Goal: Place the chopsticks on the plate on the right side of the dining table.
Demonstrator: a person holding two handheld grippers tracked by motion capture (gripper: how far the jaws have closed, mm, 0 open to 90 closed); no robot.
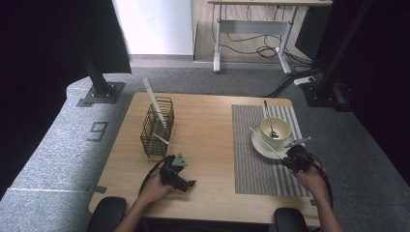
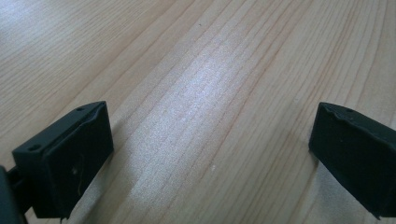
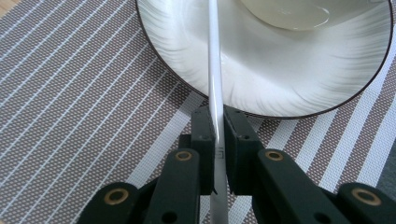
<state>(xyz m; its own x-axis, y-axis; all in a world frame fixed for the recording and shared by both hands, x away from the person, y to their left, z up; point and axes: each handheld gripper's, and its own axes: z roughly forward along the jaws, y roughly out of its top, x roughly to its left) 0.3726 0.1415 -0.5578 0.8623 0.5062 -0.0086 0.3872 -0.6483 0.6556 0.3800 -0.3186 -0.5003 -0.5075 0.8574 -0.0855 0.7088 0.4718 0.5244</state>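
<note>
Wooden table (image 1: pixel 208 140): wire basket (image 1: pixel 157 128) left, striped placemat (image 1: pixel 251 159) right.

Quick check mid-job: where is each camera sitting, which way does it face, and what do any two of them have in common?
High view: above the person's side, facing forward and down on the table; both forearms, left tongs, right tongs.
Left gripper view: rides the left tongs, looking along open jaws at bare wood.
Right gripper view: rides the right tongs, jaws shut on a white stick over the plate and striped mat.
Shared: high and right gripper views both show stick, plate, mat.
</note>
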